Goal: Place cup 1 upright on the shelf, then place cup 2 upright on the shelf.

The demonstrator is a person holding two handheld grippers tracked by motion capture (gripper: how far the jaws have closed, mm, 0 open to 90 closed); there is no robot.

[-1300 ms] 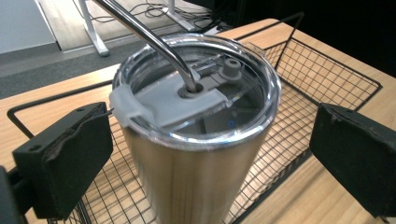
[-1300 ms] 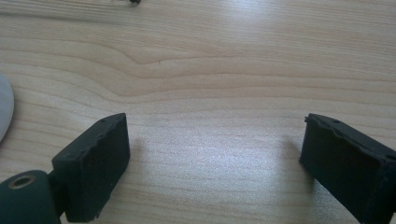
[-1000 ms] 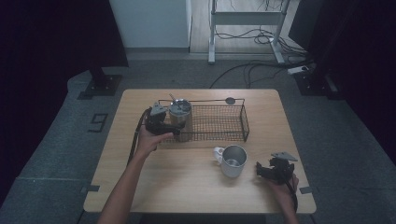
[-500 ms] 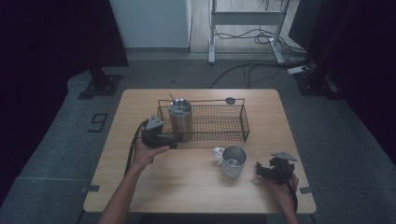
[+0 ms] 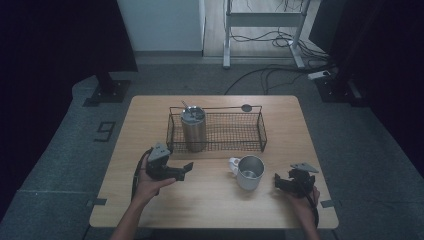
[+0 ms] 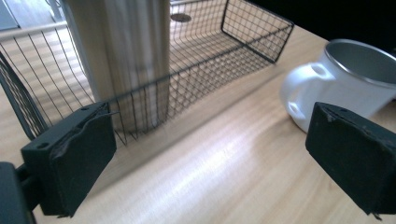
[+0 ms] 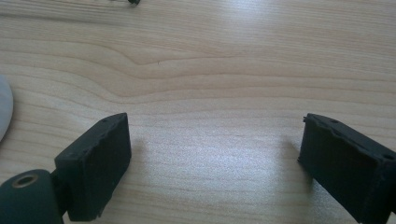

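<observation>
While its jaws close empty, left gripper (image 5: 186, 168) nears mug (image 5: 249, 172) — tumbler (image 5: 193, 128) stands in basket (image 5: 235, 131).

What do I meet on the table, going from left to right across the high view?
Left tool → steel tumbler standing in the wire basket → white mug → right tool.

Bare table (image 5: 210, 195) between tools; basket (image 5: 216, 131) and mug (image 5: 249, 172) block beyond.
</observation>
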